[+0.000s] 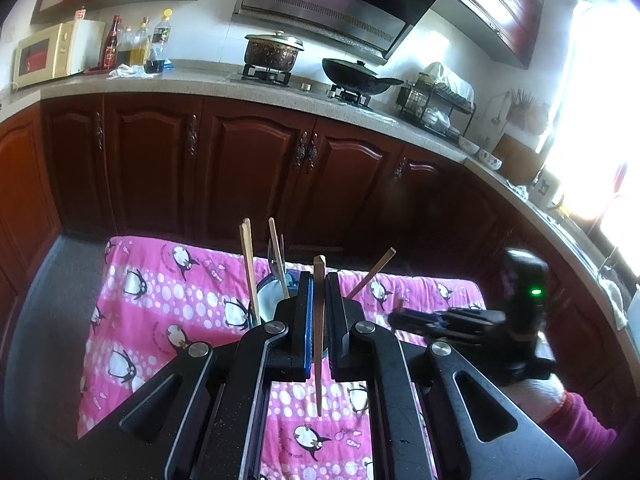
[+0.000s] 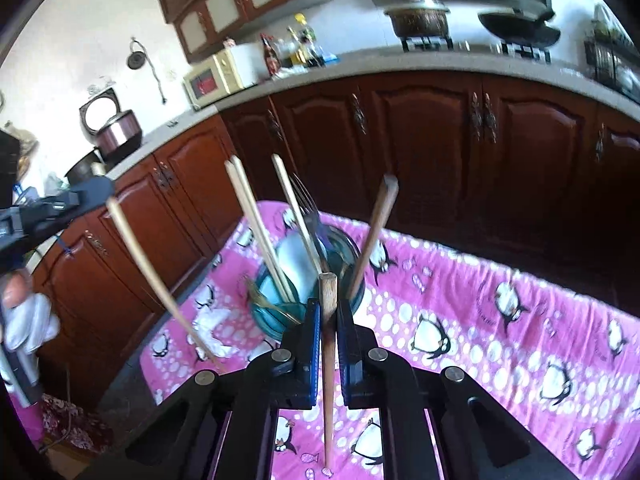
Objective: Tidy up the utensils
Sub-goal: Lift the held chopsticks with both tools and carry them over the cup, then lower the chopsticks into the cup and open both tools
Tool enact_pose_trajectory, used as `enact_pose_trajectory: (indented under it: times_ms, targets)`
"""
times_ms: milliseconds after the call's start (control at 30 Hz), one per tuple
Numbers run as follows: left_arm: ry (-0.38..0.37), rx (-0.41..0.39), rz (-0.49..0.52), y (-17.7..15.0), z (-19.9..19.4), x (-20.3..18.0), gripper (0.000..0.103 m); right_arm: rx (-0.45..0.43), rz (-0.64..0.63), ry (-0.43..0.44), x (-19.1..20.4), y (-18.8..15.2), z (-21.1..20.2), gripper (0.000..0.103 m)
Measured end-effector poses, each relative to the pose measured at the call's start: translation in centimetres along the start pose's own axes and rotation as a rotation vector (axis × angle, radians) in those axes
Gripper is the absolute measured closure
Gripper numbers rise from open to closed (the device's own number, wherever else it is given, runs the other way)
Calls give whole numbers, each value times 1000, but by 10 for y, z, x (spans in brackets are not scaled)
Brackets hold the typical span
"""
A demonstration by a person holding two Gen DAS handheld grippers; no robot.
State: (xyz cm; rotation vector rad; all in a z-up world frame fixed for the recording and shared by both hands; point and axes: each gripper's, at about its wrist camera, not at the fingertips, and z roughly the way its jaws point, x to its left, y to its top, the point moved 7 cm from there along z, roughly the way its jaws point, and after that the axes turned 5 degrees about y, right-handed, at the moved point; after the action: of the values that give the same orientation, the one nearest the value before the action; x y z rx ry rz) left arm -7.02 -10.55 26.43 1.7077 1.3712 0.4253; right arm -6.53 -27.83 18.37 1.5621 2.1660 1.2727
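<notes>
In the right wrist view a holder (image 2: 304, 280) stands mid-frame on the cloth (image 2: 500, 320), with chopsticks (image 2: 256, 232) and a fork (image 2: 310, 216) upright in it. Before it at lower centre the right gripper (image 2: 329, 320) pinches one chopstick (image 2: 329, 380); another (image 2: 152, 276) slants at left. Cabinets (image 2: 420, 140) run behind, the counter (image 2: 360, 66) above them.

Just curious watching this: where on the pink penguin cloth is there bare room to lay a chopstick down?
The cloth lies bare right of the glass cup, toward its far right edge, and in front near the jaws. It is crowded in the cup, with chopsticks and a fork.
</notes>
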Motion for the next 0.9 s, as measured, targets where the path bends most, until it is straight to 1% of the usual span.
enact_pose_trajectory:
  times_ms: [200,300,433,600,700,800,900]
  targets:
    - [3,-42,1,18,-12,-4,99,-65,-56,31,24,29,-38,96]
    - [20,-63,7,29,-15,-3,99,-97,-82,38,33,48,-53,96]
    - [56,-94,16,46,-14,0,99,-137,-117,22,43,73,-65,96]
    - [110,-123,15,64,-2,10,99,-171,-145,-9,52,102,-64,96]
    - [144,-143,27,74,8,14,99,-192,-167,-51,53,117,-59,96]
    - [163,-145,32,76,20,17,99,-195,-150,-65,47,124,-44,96]
    - [189,-132,43,70,38,20,99,-181,-129,-77,39,123,-26,96]
